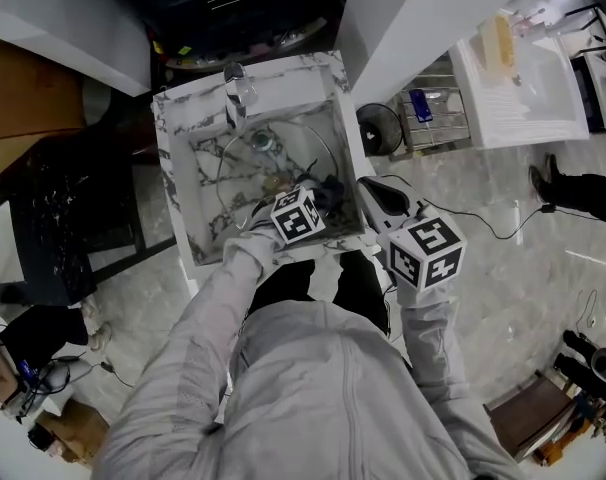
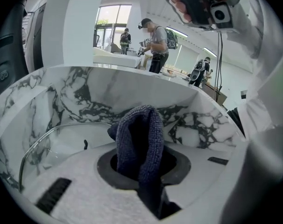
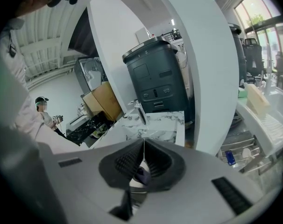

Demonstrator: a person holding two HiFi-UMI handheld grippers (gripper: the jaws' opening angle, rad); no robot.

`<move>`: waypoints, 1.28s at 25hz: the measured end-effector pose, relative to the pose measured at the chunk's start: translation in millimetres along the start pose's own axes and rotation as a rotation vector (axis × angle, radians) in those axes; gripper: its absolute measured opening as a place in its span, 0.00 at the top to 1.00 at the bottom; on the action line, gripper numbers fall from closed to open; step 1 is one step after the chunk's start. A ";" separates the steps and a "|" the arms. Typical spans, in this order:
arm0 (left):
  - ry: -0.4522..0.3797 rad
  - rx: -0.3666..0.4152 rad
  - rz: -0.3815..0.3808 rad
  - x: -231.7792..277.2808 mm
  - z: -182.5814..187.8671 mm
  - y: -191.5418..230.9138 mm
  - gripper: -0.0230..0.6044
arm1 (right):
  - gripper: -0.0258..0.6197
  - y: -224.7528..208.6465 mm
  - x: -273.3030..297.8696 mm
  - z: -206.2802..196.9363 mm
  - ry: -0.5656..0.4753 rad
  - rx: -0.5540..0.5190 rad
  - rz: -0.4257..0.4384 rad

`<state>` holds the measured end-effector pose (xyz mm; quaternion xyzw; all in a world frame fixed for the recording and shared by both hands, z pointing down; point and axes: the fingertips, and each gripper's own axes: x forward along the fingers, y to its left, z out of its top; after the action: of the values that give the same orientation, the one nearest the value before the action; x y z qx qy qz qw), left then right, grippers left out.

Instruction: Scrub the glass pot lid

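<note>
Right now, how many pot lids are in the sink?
1: the glass pot lid is in the sink, beside the cloth held by the left gripper. Others may be hidden.

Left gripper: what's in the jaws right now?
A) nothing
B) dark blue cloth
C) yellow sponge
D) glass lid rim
B: in its own view the left gripper is clamped on a dark blue cloth. The glass lid sits apart, off to the left.

No writing, label, brand or number is legible in any view.
</note>
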<state>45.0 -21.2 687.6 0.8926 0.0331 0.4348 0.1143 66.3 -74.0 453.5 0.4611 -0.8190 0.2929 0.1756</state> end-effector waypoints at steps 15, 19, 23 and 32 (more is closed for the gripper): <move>-0.015 0.049 0.589 -122.4 -18.7 122.2 0.84 | 0.91 13.8 15.9 11.0 -0.015 -0.034 0.054; 0.059 0.015 0.673 -138.4 -36.7 154.0 0.84 | 0.91 9.7 23.2 13.2 -0.007 -0.029 0.058; 0.124 -0.021 0.703 -136.8 -58.6 170.1 0.84 | 0.91 7.1 30.2 13.4 0.001 -0.021 0.058; 0.251 0.043 0.824 -131.1 -84.8 197.7 0.84 | 0.91 4.1 39.6 6.4 0.039 -0.024 0.059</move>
<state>-110.6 -219.2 683.3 0.7736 -0.3038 0.5483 -0.0923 42.4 -102.3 469.4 0.4287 -0.8321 0.2973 0.1883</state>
